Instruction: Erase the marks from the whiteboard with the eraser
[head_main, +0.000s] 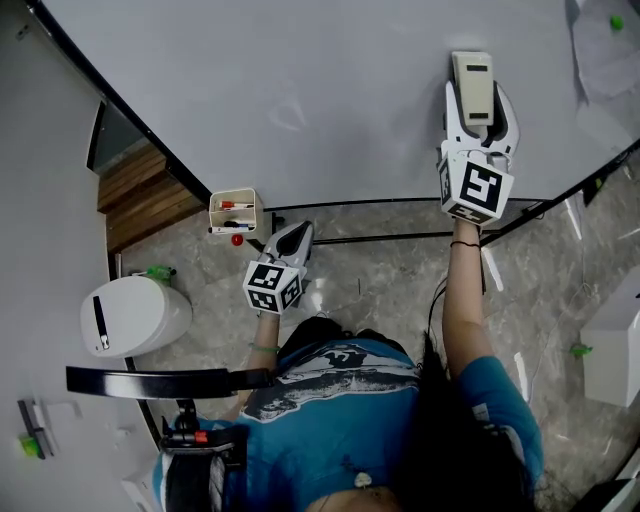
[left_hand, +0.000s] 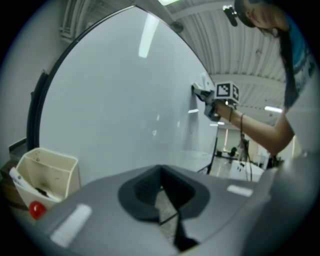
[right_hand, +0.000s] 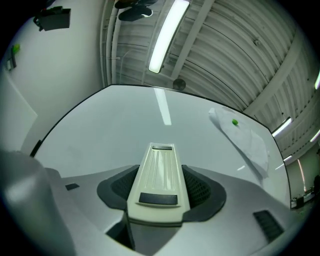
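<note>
The whiteboard (head_main: 300, 90) fills the top of the head view, and I see no marks on the part in view. My right gripper (head_main: 480, 97) is shut on a cream eraser (head_main: 472, 82), which lies against the board near its lower edge. In the right gripper view the eraser (right_hand: 160, 175) sits lengthwise between the dark pads (right_hand: 202, 192), pointing up the board (right_hand: 115, 130). My left gripper (head_main: 296, 232) hangs lower, off the board, with its jaws shut on nothing. The left gripper view looks past its own jaws (left_hand: 162, 192) at the board (left_hand: 125, 100) and the right gripper (left_hand: 212, 102).
A cream marker tray (head_main: 235, 210) with markers hangs at the board's lower edge, close to my left gripper; it shows too in the left gripper view (left_hand: 47, 172). A paper sheet with a green magnet (head_main: 605, 45) is pinned at the board's right. A white bin (head_main: 135, 315) stands on the marble floor.
</note>
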